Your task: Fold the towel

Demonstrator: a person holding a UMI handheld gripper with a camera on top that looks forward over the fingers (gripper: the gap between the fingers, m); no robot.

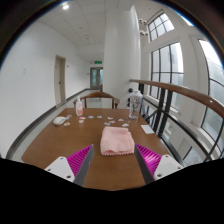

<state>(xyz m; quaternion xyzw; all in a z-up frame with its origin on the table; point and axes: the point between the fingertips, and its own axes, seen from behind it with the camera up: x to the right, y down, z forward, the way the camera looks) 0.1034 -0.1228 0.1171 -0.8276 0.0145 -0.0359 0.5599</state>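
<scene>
While your gripper (110, 163) hangs spread and empty, the towel (116, 141) lies just ahead on the table (50, 145), seemingly folded already; next, pinch an edge.

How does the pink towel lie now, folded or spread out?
Folded: the pink towel lies as a compact thick block on the table, just ahead of the open gripper.

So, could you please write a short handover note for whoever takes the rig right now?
Tool: open, holding nothing, pulled back from the towel.
Towel: pink, lying on the wooden table just ahead of the fingers, in a compact, roughly square bundle; it looks already folded at least once.
Beyond it: a bottle and small items near the far end of the table.
Left: check whether another fold is wanted; if so, approach the near edge.
</scene>
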